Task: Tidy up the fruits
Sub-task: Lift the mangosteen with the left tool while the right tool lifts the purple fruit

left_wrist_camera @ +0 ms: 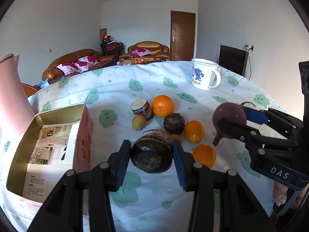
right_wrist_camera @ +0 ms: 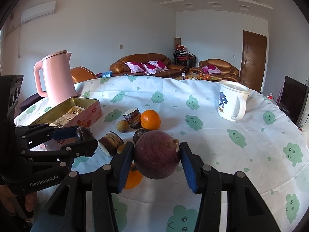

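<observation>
A: What is the left gripper (left_wrist_camera: 151, 161) gripping?

B: Its blue pads are pinching a dark brown, stubby cylindrical piece of produce (left_wrist_camera: 151, 157) with a rough cut end, lifted above the white tablecloth printed with green clouds (left_wrist_camera: 135, 85).

A: And the right gripper (right_wrist_camera: 156, 161)?

B: Its fingers are clamping a round purple-red root with a dry stem nub (right_wrist_camera: 156, 154), also held clear of the cloth.

A: Where is the remaining fruit sitting?

B: It is lying in a cluster at the middle of the table: a round orange (left_wrist_camera: 162, 105) at the far side, a small yellow-green fruit (left_wrist_camera: 138, 122) to its left, a cut brown stub (left_wrist_camera: 142, 108) between them, a dark brown ball (left_wrist_camera: 174, 123), plus two more orange fruits (left_wrist_camera: 193, 131) (left_wrist_camera: 204, 155) nearer.

A: And the container?

B: An open pink tin box with a gold inside (left_wrist_camera: 81, 135) is sitting left of the cluster, holding a printed leaflet (left_wrist_camera: 52, 145). A pink kettle (right_wrist_camera: 58, 77) is standing behind it, and a white enamel mug (left_wrist_camera: 205, 73) is standing far right.
</observation>
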Tool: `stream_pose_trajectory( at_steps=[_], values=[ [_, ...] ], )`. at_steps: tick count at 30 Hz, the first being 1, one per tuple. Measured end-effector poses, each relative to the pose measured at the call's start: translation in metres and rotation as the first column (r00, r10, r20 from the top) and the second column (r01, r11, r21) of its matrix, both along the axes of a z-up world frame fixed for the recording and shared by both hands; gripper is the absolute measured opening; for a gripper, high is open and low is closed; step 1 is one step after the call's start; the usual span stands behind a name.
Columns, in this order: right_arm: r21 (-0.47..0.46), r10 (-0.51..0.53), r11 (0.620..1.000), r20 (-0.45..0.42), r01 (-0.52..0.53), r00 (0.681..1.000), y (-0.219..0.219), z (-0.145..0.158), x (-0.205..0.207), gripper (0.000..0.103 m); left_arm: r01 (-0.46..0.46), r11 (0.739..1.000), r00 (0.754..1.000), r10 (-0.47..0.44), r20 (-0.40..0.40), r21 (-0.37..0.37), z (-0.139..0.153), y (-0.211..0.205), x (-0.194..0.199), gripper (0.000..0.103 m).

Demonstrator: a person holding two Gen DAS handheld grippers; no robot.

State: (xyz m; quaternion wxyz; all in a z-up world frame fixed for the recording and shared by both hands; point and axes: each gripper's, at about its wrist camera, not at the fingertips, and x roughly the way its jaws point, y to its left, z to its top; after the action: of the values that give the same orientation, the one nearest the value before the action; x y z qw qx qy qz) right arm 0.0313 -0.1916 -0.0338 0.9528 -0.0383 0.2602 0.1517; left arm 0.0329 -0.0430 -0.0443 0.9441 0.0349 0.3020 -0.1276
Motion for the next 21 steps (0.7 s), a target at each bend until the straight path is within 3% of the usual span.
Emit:
stream_pose_trajectory(
  at_steps=[21],
  values=[
    [0.017,0.011,1.000,0.075,-0.013,0.997,0.006,0.012,-0.014,0.050,-0.046,0.999,0.991,0.046,0.129,0.003,0.018,0.006,-0.018,0.045]
  ],
)
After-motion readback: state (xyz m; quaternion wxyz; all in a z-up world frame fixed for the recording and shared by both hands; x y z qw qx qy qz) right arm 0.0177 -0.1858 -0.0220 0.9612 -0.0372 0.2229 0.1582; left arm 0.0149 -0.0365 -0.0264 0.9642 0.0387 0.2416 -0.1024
